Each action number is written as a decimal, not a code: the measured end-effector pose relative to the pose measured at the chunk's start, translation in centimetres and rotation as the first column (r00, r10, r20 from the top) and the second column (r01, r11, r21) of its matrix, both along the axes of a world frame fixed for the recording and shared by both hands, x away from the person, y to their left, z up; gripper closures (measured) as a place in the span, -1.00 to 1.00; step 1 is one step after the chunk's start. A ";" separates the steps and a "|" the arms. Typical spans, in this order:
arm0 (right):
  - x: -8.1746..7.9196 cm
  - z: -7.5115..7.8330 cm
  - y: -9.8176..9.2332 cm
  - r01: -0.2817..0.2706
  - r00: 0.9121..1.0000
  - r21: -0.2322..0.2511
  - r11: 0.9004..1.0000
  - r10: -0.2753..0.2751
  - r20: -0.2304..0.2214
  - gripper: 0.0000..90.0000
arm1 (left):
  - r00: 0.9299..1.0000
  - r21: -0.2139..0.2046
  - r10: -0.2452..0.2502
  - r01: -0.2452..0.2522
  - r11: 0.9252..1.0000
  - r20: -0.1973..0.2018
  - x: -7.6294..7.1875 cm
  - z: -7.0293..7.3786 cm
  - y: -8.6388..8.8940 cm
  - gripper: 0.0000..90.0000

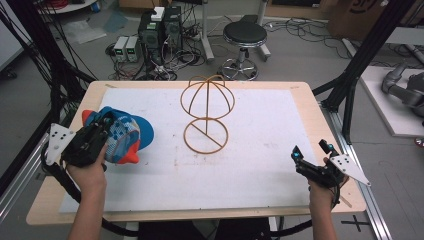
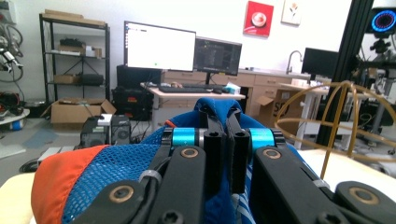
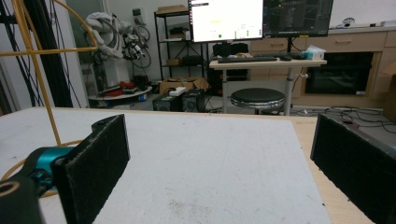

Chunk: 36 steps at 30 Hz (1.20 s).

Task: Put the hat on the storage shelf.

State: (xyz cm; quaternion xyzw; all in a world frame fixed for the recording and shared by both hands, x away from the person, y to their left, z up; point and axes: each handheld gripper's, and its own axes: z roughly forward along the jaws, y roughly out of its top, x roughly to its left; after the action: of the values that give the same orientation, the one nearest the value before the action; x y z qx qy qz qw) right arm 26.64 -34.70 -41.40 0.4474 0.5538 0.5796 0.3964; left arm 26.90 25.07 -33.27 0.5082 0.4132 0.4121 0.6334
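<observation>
Left gripper (image 1: 102,131), at 9 o'clock on the table (image 1: 305,100), is clamped on a blue-and-orange cap (image 1: 125,135), apparently lifted. Wire stand (image 1: 206,117) at centre. Right gripper (image 1: 312,150), at 4 o'clock, has jaws spread, empty.

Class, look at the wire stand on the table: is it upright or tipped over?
Upright. The wire stand rests with its round base ring flat on the white mat, its stem rising to the dome-shaped top.

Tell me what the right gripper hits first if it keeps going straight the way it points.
Probably nothing on the table: the right gripper, jaws apart, looks along the bare white mat toward its far edge. The wire hat stand sits off to its side. Depth beyond is unclear.
</observation>
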 end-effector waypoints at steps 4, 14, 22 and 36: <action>0.0 0.0 0.0 -0.001 1.000 -0.001 1.000 0.001 -0.002 -0.91 | 1.000 -0.002 -0.003 0.003 1.000 0.024 0.3 1.2 -0.6 0.96; 0.1 0.0 0.0 -0.003 1.000 -0.004 1.000 0.003 0.003 -0.91 | 0.998 -0.021 0.008 -0.007 1.000 0.069 1.2 4.2 -1.8 0.96; 0.1 0.0 0.0 -0.005 1.000 0.002 1.000 0.005 0.003 -0.91 | 0.995 -0.039 0.023 -0.020 0.999 0.095 2.4 6.5 -2.9 0.96; 0.2 -0.1 -0.1 -0.004 1.000 0.003 1.000 0.005 -0.002 -0.91 | 0.992 -0.043 0.049 -0.044 0.998 0.120 4.2 9.5 -4.9 0.96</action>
State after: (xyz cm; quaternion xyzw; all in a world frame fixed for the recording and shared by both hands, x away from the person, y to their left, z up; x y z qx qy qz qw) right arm 26.84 -34.79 -41.54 0.4473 0.5543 0.5810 0.3939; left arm 31.12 20.18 -23.79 0.4596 0.3940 0.4482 0.6577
